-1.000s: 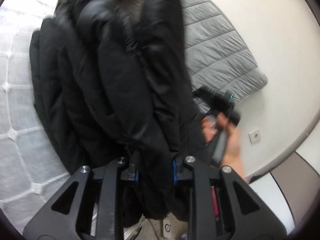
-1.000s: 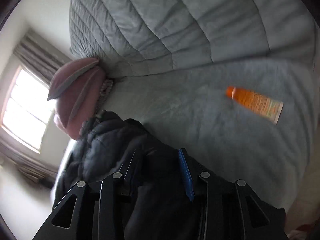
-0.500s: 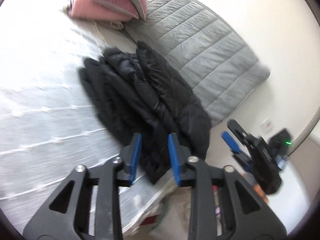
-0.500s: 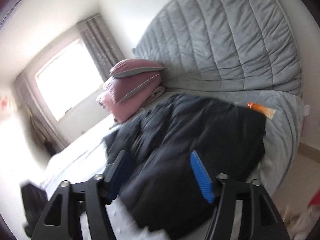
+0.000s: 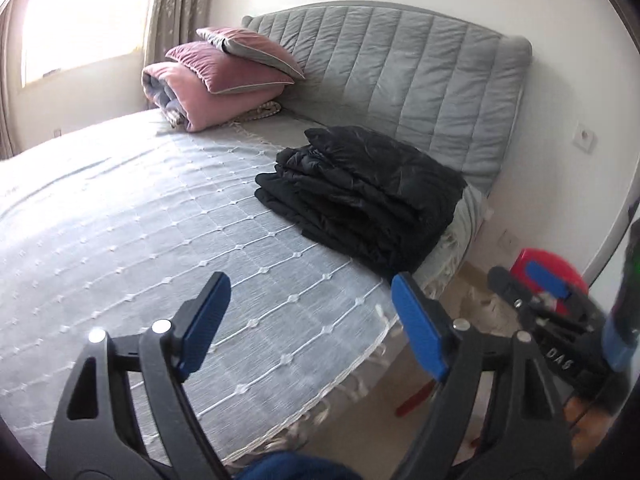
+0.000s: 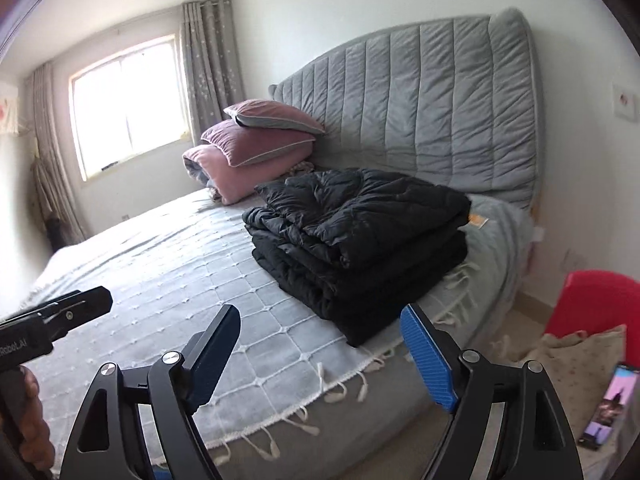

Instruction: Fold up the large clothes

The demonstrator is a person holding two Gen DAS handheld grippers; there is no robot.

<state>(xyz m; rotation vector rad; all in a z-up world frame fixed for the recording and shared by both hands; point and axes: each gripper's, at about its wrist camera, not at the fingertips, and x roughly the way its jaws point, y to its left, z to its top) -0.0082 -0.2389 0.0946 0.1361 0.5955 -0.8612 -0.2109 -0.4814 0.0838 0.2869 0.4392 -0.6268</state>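
Grey bedspread (image 5: 160,240) carries the black padded coat (image 6: 356,240), folded in layers near the headboard (image 6: 420,112), apparently finished. Left gripper (image 5: 316,320) and right gripper (image 6: 320,356) hover clear, jaws wide, empty.

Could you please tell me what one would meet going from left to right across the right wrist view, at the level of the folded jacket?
window → pink pillows → folded black jacket → red tub
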